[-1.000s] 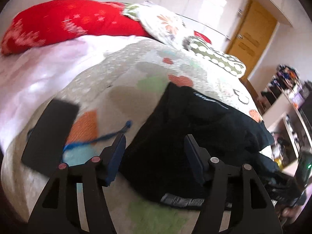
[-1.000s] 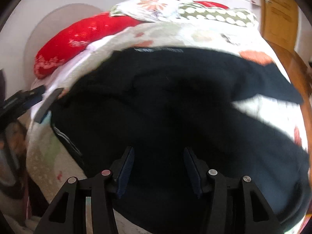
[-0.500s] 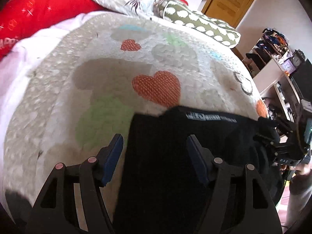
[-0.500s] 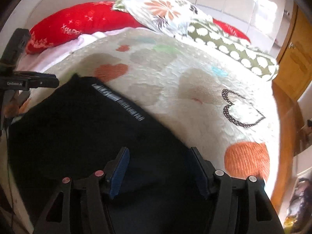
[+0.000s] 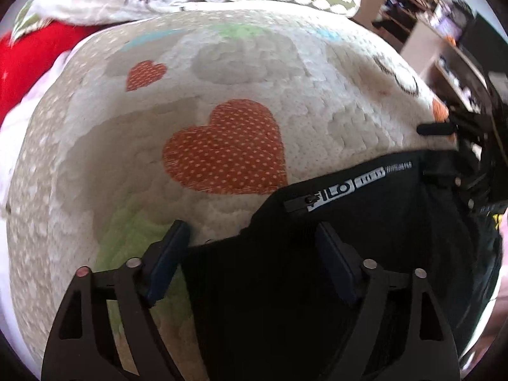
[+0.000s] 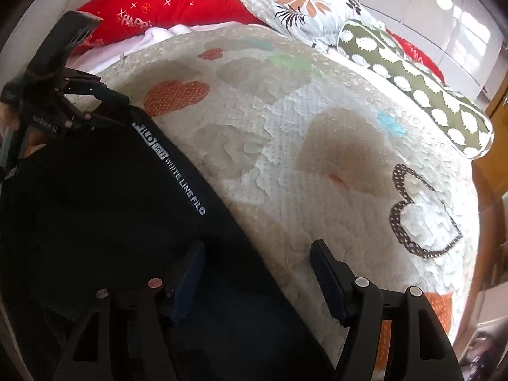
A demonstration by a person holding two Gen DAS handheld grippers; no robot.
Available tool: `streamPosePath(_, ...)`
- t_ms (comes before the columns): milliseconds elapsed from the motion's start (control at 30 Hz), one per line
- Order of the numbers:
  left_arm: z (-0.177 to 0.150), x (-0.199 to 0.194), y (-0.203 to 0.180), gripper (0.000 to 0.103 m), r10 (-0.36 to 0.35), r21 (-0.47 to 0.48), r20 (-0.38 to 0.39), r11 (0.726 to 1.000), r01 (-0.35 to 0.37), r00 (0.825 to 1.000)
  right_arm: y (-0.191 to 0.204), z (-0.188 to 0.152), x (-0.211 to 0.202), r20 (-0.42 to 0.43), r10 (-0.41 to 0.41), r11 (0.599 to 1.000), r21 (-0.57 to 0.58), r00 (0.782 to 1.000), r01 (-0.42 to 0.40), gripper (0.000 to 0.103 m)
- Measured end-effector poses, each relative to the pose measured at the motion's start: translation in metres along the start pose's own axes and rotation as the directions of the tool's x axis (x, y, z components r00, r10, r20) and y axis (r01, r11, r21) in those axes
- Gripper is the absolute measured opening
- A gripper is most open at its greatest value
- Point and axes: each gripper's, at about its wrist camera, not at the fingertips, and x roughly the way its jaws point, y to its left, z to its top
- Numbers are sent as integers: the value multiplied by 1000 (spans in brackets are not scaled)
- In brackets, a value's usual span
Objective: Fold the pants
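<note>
Both tongs have swung toward the pants' point(image 5: 317, 285) printed waistband, spread wide, gripping nothing. Pants lie on the bed point(image 5: 222, 63) near its foot edge; left tongs point(image 5: 254, 247) straddle one corner, right tongs point(image 6: 257, 273) the other.

A bed with a heart-patterned quilt point(image 6: 317, 146) beyond the fingers; red pillow point(image 6: 165, 3), floral pillow point(image 6: 298, 3) and green spotted bolster point(image 6: 412, 79) farther off. Wooden door point(image 6: 498, 108) right.
</note>
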Motion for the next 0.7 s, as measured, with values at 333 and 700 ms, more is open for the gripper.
streamPosePath(333, -6, -16, -23, 21, 52, 75, 76, 996, -58, 996, 30, -2, -11, 1, -8, 998, -65, 1000, 8, 7)
streamPosePath(700, -48, -147, -48, 12, 82, -20, 362, 997, -80, 929, 73, -19, -148, 231, -35, 999, 5, 972, 34, 6)
